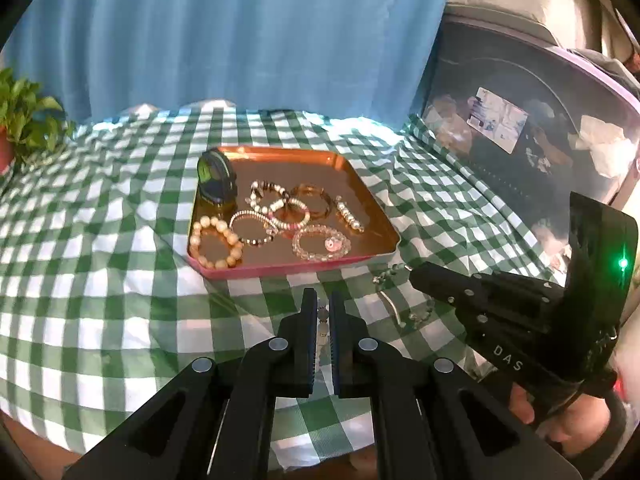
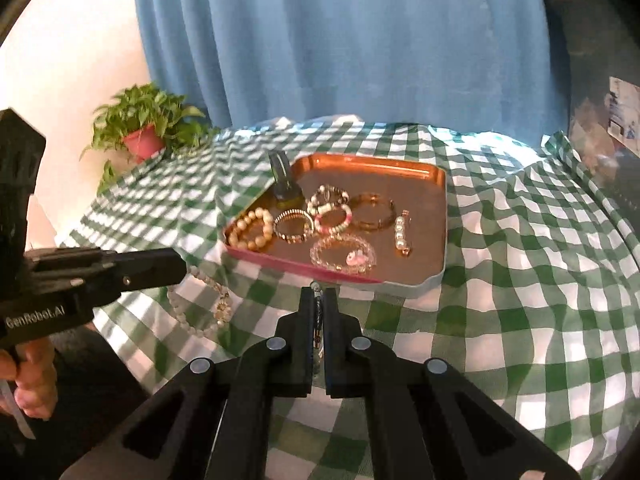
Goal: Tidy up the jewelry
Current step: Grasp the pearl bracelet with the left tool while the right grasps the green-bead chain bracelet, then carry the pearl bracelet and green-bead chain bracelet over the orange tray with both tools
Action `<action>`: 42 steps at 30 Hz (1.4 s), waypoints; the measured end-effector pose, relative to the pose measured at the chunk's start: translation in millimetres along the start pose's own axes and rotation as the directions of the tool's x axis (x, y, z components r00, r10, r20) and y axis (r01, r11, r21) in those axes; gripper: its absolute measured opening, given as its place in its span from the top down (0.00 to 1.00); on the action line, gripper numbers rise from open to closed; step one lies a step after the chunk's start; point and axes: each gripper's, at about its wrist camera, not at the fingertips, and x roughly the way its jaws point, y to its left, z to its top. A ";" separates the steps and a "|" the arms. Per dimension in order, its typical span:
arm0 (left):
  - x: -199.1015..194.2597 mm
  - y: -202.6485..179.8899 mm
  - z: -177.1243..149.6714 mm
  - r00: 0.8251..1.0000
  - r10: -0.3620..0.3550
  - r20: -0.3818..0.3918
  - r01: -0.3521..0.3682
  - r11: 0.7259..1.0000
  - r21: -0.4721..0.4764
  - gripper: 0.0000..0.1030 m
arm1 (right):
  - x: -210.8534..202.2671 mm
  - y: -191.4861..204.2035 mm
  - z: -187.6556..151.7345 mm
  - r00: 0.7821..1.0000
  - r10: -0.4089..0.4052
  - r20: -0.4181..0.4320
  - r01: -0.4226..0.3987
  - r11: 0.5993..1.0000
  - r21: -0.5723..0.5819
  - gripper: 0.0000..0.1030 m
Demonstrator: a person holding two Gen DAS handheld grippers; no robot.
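A copper tray [image 1: 372,204] [image 2: 436,216] on the green checked cloth holds several bead bracelets, a pearl clip and a dark green bangle [image 1: 216,176] [image 2: 285,184]. My left gripper [image 1: 323,300] [image 2: 182,266] is shut on a white bead bracelet [image 2: 200,308] that hangs below it in the right wrist view; a few beads show between the fingers [image 1: 322,320]. My right gripper [image 2: 318,294] [image 1: 412,272] is shut on a green bead bracelet [image 1: 400,300], which dangles just in front of the tray's near edge; its cord shows between the fingers [image 2: 318,312].
A potted plant [image 2: 144,128] [image 1: 24,120] stands at the table's back left. A blue curtain [image 2: 340,40] hangs behind. A clear storage bin [image 1: 540,128] with a pink lid sits at the right of the table.
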 end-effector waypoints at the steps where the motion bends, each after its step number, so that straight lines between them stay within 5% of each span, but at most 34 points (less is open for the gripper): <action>1: -2.8 -1.7 1.1 1.000 0.004 0.003 -0.004 1.000 0.004 0.95 | -3.0 -0.3 0.8 1.000 -0.004 0.003 0.004 1.000 0.007 0.97; 7: -18.0 -9.6 11.4 0.999 0.017 0.028 -0.018 1.000 0.020 0.95 | -16.8 -3.5 7.7 1.000 0.027 0.010 -0.028 0.997 0.077 0.97; 16: -41.6 -11.0 45.1 0.995 0.007 0.098 -0.011 0.999 0.039 0.95 | -49.3 10.7 39.8 0.996 0.009 0.093 -0.011 1.000 0.026 0.97; 19: -52.8 -9.3 64.7 0.991 -0.023 0.132 0.018 0.999 0.036 0.95 | -62.4 16.1 58.5 0.992 0.009 0.129 -0.008 1.000 -0.005 0.97; 22: -63.9 -0.2 89.3 0.981 -0.123 0.152 0.124 0.992 -0.002 0.95 | -73.6 20.0 76.0 0.985 -0.001 0.172 0.007 0.999 -0.031 0.97; 26: -72.7 6.6 113.0 0.972 -0.152 0.181 0.153 0.988 0.004 0.95 | -82.2 21.3 98.3 0.976 -0.015 0.217 0.029 0.998 -0.061 0.97; 35: -49.4 9.9 146.9 0.969 -0.150 0.197 0.147 0.989 0.033 0.95 | -62.7 16.2 129.5 0.973 -0.007 0.233 0.022 0.998 -0.064 0.97; 42: 3.9 26.2 167.3 0.970 -0.142 0.196 0.140 0.990 0.028 0.95 | -19.7 -0.7 149.1 0.976 -0.001 0.220 0.012 0.999 -0.045 0.97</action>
